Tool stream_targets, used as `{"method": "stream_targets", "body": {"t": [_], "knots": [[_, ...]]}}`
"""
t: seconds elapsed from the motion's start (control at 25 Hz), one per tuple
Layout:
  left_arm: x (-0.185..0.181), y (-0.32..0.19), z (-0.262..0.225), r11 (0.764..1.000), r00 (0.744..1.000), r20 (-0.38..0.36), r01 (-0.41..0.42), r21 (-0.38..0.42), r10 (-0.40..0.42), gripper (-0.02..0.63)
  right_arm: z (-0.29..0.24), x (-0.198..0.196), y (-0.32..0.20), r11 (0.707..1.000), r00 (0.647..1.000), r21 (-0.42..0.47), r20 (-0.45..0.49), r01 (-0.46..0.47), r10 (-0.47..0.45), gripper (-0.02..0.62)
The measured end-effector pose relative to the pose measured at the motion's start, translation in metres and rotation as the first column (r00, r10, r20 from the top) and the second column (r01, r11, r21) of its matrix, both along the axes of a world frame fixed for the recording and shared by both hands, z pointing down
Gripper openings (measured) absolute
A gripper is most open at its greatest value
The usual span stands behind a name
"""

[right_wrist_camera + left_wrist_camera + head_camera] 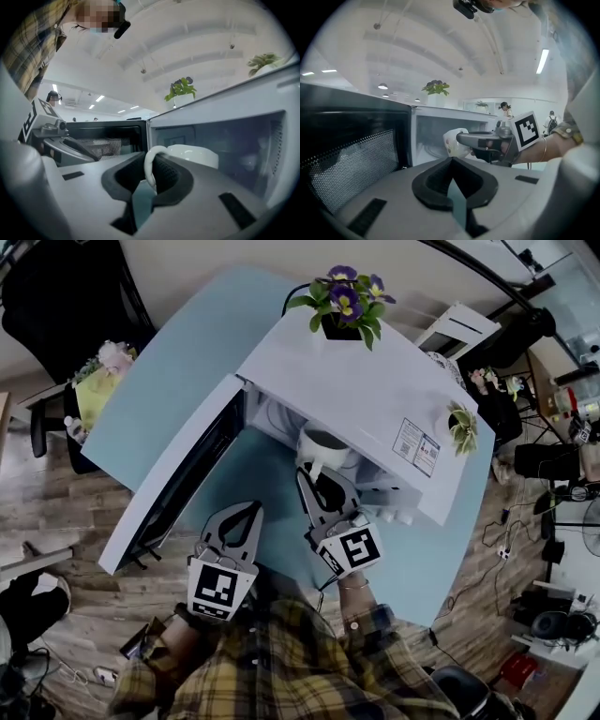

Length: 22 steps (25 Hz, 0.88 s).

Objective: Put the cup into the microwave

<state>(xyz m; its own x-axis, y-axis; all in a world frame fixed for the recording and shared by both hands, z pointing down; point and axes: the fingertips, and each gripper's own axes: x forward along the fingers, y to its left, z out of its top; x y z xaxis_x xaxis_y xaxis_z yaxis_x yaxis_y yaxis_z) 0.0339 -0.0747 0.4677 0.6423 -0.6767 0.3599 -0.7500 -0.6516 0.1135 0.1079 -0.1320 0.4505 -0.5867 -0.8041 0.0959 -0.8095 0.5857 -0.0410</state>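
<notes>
A white cup [323, 442] hangs at the mouth of the open white microwave [347, 371], just inside its front edge. My right gripper [314, 474] is shut on the cup's handle, which loops between the dark pads in the right gripper view, with the cup [194, 154] beyond them. The microwave door [178, 484] is swung wide to the left. My left gripper [251, 512] hovers over the table in front of the door, shut with nothing in it. The left gripper view shows the cup [452, 140] and right gripper [464, 138] before the cavity.
The microwave stands on a light blue table [178, 381]. A pot of purple flowers [342, 306] and a small plant [461, 426] sit on its top. The open door [351, 159] blocks the left side. Chairs and clutter stand on the wooden floor around.
</notes>
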Motion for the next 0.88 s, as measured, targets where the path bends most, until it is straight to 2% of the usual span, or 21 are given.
{"method": "stream_targets", "body": {"t": [0.56,0.88], "knots": [[-0.008,0.0,0.006,0.999,0.999,-0.018,0.033,0.003,-0.033,-0.008,0.004,0.005,-0.019,0.999,1.0,0.044,-0.008,-0.027,0.028,0.051],[-0.007,0.003,0.013,1.0,0.999,-0.022,0.028,-0.007,-0.028,-0.008,0.012,0.007,-0.031,0.996,0.997,0.068,-0.049,-0.058,0.062,0.051]]}}
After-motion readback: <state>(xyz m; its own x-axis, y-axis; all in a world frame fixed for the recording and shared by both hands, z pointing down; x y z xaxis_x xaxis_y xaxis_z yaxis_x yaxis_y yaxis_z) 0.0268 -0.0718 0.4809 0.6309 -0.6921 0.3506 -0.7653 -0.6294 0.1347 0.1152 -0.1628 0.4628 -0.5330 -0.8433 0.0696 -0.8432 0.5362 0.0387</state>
